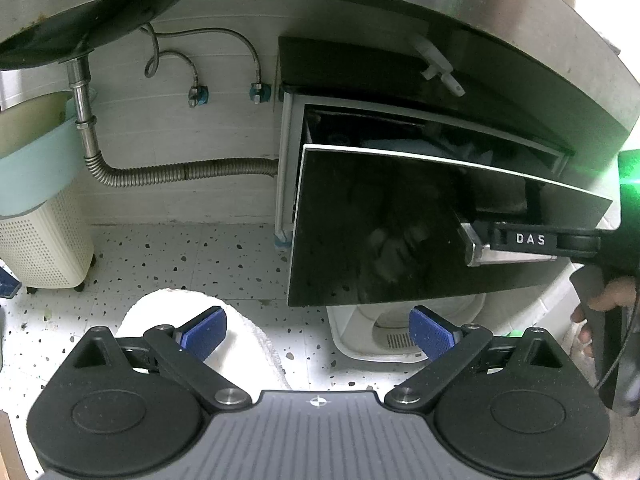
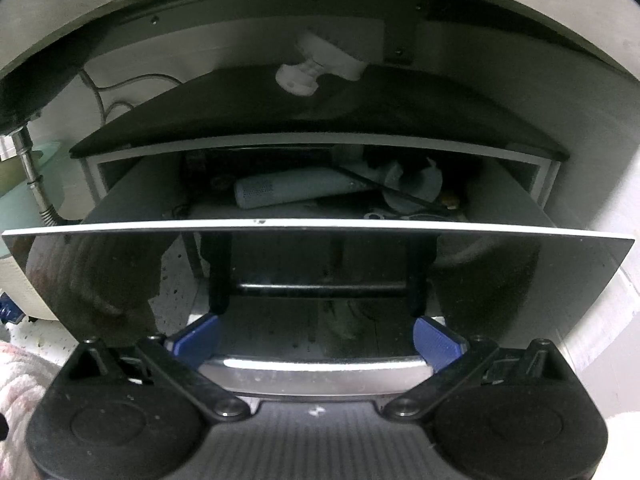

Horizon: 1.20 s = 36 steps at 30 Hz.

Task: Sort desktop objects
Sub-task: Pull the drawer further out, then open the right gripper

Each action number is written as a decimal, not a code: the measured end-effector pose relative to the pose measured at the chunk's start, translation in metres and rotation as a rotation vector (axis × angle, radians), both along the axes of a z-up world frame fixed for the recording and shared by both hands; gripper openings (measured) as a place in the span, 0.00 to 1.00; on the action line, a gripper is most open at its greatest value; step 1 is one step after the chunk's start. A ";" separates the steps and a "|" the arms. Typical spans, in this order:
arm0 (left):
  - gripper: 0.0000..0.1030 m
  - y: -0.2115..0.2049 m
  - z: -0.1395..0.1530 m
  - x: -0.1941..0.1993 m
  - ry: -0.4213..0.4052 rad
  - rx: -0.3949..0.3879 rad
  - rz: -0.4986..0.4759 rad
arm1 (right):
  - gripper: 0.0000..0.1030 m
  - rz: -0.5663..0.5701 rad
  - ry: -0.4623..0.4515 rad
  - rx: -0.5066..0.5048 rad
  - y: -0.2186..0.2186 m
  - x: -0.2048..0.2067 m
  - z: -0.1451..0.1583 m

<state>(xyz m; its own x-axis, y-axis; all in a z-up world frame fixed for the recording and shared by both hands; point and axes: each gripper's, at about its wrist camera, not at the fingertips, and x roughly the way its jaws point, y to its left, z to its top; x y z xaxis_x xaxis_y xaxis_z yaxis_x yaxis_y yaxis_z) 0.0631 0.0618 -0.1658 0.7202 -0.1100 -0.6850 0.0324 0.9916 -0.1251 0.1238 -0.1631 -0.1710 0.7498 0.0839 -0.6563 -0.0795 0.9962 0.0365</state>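
Note:
A glossy black drawer front [image 1: 380,232] stands pulled out from a cabinet under the steel counter. Its chrome handle [image 2: 316,365] lies across the gap between the blue pads of my right gripper [image 2: 316,340], whose jaws are wide apart. The left wrist view shows that right gripper [image 1: 492,246] from the side at the handle [image 1: 504,255], with a hand [image 1: 608,296] behind it. Inside the drawer lie a pale cylinder [image 2: 280,192], white plastic pieces [image 2: 416,184] and a thin black rod [image 2: 404,196]. My left gripper [image 1: 318,334] hangs open and empty over the floor, left of the drawer.
A drain pipe [image 1: 84,116] and corrugated hose [image 1: 180,170] run left of the cabinet. A white perforated basket [image 1: 44,248] stands at far left. On the speckled floor lie a white fluffy item [image 1: 256,340] and a white plastic tray [image 1: 400,340]. A white plastic fitting [image 1: 436,64] hangs under the counter.

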 end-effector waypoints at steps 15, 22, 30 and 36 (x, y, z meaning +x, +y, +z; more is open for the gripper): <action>0.96 0.000 0.000 -0.002 -0.001 -0.004 0.002 | 1.00 -0.002 0.010 0.000 0.001 -0.001 0.002; 0.96 0.001 0.000 -0.001 -0.001 -0.007 0.004 | 1.00 -0.002 0.019 0.000 0.000 0.004 0.002; 0.96 0.002 0.001 -0.001 -0.004 -0.011 0.005 | 1.00 -0.001 0.032 0.001 -0.001 0.006 0.001; 0.96 0.002 0.001 0.000 -0.005 -0.011 0.004 | 1.00 -0.001 0.036 0.002 -0.002 0.007 0.000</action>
